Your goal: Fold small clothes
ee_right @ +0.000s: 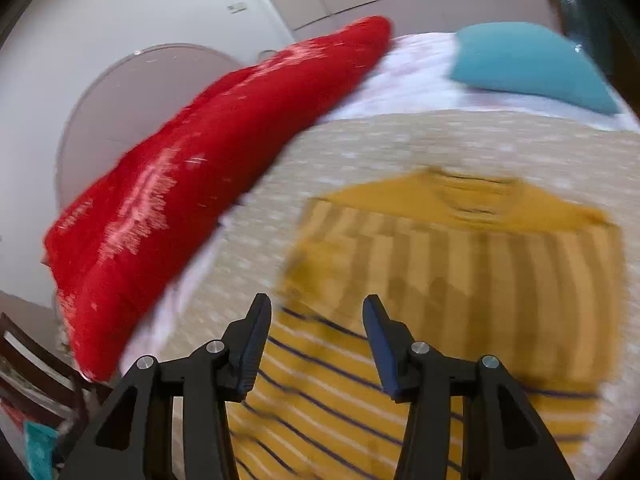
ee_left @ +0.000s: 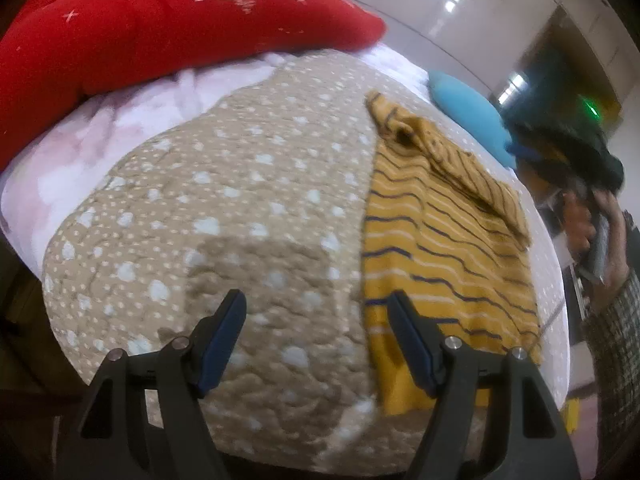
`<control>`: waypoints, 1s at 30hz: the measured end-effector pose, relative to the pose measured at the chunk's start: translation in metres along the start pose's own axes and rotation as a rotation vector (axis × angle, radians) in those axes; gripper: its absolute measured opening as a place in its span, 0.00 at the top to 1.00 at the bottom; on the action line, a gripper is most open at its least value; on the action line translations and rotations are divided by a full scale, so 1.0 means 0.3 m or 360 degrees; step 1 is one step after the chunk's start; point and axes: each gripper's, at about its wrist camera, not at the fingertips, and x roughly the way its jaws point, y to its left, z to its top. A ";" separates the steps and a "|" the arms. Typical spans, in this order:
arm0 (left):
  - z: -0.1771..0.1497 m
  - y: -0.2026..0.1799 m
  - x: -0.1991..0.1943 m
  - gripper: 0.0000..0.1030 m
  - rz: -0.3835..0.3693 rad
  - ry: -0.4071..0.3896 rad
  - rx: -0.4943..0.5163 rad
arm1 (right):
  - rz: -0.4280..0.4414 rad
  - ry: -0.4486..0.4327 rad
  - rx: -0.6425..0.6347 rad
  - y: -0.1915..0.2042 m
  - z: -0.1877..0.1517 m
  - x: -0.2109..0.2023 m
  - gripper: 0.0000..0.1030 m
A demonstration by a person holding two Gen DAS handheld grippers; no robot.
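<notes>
A small mustard-yellow garment with dark and white stripes [ee_left: 448, 240] lies flat on a beige dotted quilt [ee_left: 240, 208], with one part folded over at its far end. My left gripper [ee_left: 316, 300] is open and empty, low over the quilt at the garment's left edge. In the right wrist view the same garment [ee_right: 460, 280] is blurred by motion. My right gripper [ee_right: 316, 304] is open and empty, just above the garment's near part.
A red pillow [ee_left: 160, 28] lies on a pale pink sheet [ee_left: 120, 128] behind the quilt. A teal pillow [ee_right: 528, 60] sits at the far corner. The person's hand holding the other gripper [ee_left: 588, 216] shows at right. A dark wooden chair [ee_right: 36, 372] stands at lower left.
</notes>
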 end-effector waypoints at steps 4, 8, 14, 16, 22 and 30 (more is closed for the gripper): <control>-0.009 -0.058 -0.003 0.30 -0.0010 0.0029 0.0077 | -0.0252 0.0016 -0.0051 -0.156 -0.090 -0.202 0.50; -0.016 -0.093 -0.030 0.28 -0.0003 0.0016 0.0136 | -0.0615 0.0074 -0.0042 -0.365 -0.207 -0.467 0.49; -0.018 -0.130 0.008 0.25 0.0006 0.0061 0.0153 | -0.1003 0.0065 0.0063 -0.548 -0.429 -0.727 0.49; -0.020 -0.145 0.027 0.25 -0.0006 0.0091 0.0155 | -0.0830 0.0040 0.0138 -0.544 -0.533 -0.735 0.49; -0.011 -0.159 0.111 0.25 -0.0081 0.0201 0.0137 | -0.0201 -0.0014 0.0368 -0.480 -0.805 -0.596 0.54; 0.011 -0.131 0.208 0.25 -0.0407 0.0303 -0.0057 | 0.0089 -0.0020 0.0455 -0.374 -0.928 -0.427 0.54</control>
